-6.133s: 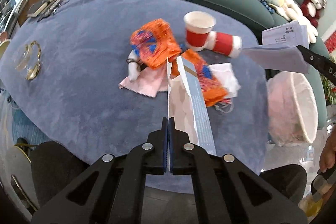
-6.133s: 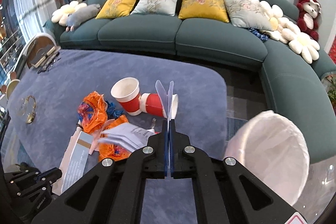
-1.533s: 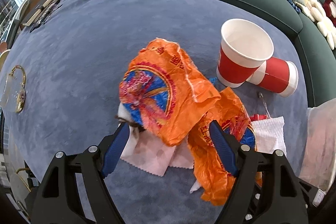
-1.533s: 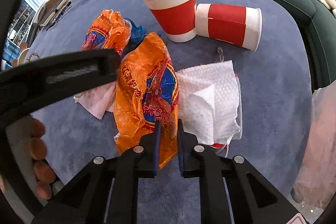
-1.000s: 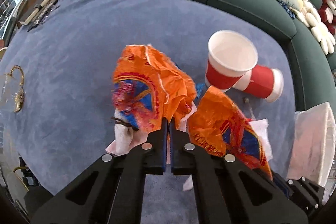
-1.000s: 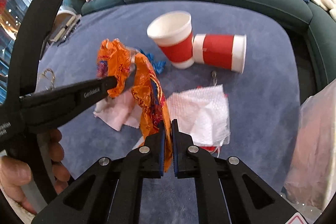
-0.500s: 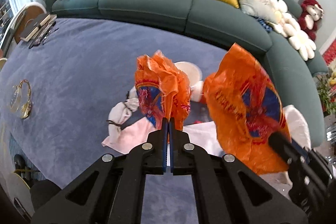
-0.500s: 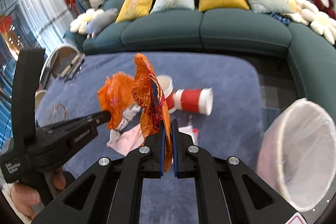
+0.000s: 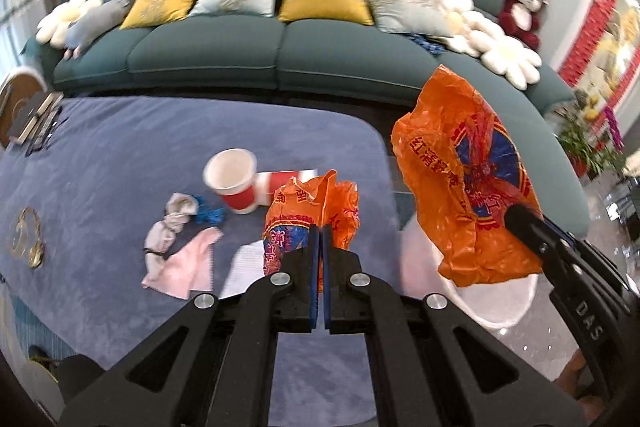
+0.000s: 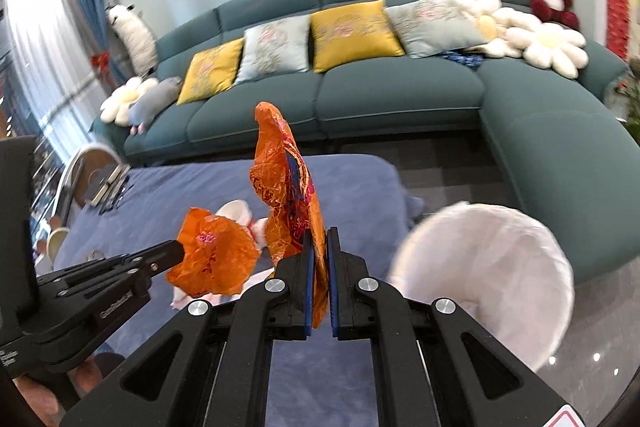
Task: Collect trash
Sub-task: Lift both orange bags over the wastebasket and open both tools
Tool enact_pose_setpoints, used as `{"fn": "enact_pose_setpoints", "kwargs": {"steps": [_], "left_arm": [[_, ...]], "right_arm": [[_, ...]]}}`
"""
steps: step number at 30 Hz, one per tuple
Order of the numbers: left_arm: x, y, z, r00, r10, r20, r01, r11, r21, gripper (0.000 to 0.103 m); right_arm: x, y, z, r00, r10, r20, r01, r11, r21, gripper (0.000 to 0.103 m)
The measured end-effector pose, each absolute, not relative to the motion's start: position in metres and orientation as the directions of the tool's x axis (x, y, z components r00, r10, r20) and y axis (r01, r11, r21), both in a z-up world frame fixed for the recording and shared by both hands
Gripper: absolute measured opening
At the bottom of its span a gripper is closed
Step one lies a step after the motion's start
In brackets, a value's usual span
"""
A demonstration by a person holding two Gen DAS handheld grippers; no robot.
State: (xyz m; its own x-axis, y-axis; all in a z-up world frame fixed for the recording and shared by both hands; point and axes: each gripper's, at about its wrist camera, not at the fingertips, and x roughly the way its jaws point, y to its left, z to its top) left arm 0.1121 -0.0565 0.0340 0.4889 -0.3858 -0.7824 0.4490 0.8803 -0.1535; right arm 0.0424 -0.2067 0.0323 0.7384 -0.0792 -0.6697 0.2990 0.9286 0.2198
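My left gripper (image 9: 320,231) is shut on a crumpled orange plastic wrapper (image 9: 312,215), lifted above the blue rug. In the right wrist view that same left gripper (image 10: 180,249) and its wrapper (image 10: 214,263) show at the lower left. A second, larger orange wrapper (image 10: 290,187) stands up from my right gripper (image 10: 319,233), which is shut on it. In the left wrist view this larger wrapper (image 9: 464,179) hangs at the right, over the white-lined bin (image 9: 500,307). The bin (image 10: 488,279) sits right of the rug.
On the rug (image 9: 100,167) lie an upright red paper cup (image 9: 232,183), a tipped red cup (image 9: 272,183), a pink cloth (image 9: 184,267), a grey sock (image 9: 168,227), white paper (image 9: 244,263) and headphones (image 9: 26,243). A teal sofa (image 10: 380,95) curves behind.
Both grippers closed on the orange wrappers and lifted them off the rug, swinging right toward the bin. The cups and cloths beneath are uncovered and look smaller.
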Motion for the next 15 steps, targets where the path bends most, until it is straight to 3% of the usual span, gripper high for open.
{"fn": "enact_pose_setpoints", "kwargs": {"steps": [15], "left_arm": [[0.05,-0.164,0.045,0.4,-0.5,-0.768,0.625,0.762,-0.171,0.001]], "right_arm": [[-0.041,-0.298,0.018,0.707,-0.229,-0.669,0.496,0.835,0.238,0.006]]}}
